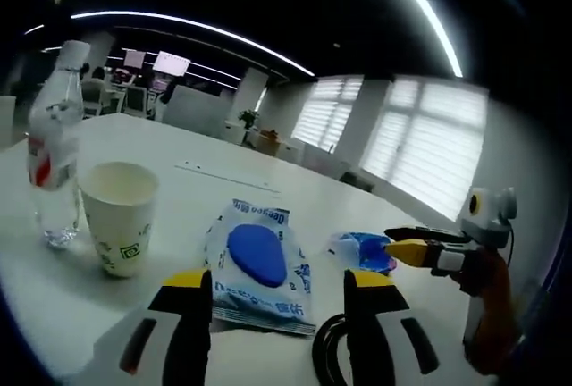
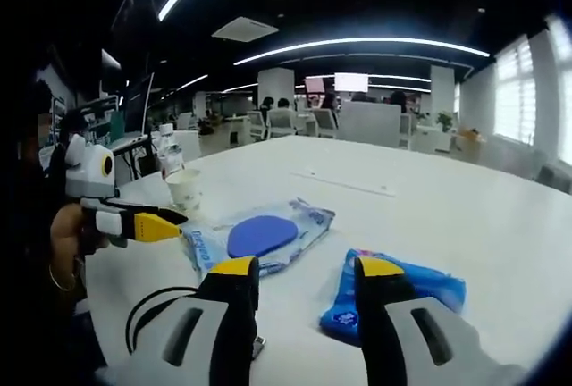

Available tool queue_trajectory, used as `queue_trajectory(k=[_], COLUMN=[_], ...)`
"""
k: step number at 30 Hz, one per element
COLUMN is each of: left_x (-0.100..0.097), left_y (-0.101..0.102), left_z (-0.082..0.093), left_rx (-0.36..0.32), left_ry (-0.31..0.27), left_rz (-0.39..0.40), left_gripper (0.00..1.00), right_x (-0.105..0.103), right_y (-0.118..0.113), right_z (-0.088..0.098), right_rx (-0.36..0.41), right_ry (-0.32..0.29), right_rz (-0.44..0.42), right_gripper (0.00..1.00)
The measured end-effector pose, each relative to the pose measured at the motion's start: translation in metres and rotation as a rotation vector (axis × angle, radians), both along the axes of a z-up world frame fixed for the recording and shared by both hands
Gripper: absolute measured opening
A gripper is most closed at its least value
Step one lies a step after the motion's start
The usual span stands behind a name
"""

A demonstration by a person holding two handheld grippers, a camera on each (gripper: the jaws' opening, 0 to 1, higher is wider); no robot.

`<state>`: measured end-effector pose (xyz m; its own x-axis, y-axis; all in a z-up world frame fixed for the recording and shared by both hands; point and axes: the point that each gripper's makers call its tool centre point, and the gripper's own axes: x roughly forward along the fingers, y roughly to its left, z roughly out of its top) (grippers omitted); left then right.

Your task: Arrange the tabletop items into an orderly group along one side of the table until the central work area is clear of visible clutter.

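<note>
The left gripper [image 1: 279, 310] is showing two black jaws capped with yellow tips, grey side plates bearing dark slots, and a black cable [image 1: 327, 350] looping beside its right-hand jaw. The right gripper [image 2: 307, 301] is showing the same build: black jaws, yellow tips, grey slotted plates, with a thin black cable [image 2: 147, 310] curving at its left. A hand [image 2: 67, 234] gripping the left tool is wearing a thin bracelet at the wrist.
</note>
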<state>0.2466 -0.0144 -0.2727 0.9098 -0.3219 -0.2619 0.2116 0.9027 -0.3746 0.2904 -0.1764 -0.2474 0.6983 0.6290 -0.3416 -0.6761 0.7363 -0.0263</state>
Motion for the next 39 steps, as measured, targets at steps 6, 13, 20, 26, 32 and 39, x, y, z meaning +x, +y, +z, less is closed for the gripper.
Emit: queue_trajectory(k=[6,13,20,26,32,39], left_x=[-0.002,-0.003,-0.004,-0.003,0.0,0.001], left_y=[0.002,0.004,0.007,0.009,0.011,0.011], left_z=[-0.003,-0.006,-0.011,-0.018,-0.021,-0.024], left_rx=[-0.006,-0.01,-0.011,-0.028,-0.039,-0.053], left_ry=[0.01,0.018,0.032,0.049,0.059,0.071], left_rz=[0.004,0.009,0.015,0.02,0.024,0.023], left_gripper=[0.59,0.59,0.59,0.58,0.58,0.58], right_x=[0.001,0.001,0.001,0.002,0.004,0.004], right_y=[0.002,0.007,0.012,0.014,0.017,0.021], right_z=[0.001,-0.001,-0.003,-0.002,-0.002,-0.003], right_rx=[-0.002,-0.015,-0.017,-0.013,-0.017,-0.025], right_ry=[0.0,-0.002,0.002,0.001,0.0,0.001], right_rz=[0.005,0.018,0.024,0.03,0.036,0.041], right_gripper=[0.41,0.41,0.41,0.41,0.41,0.41])
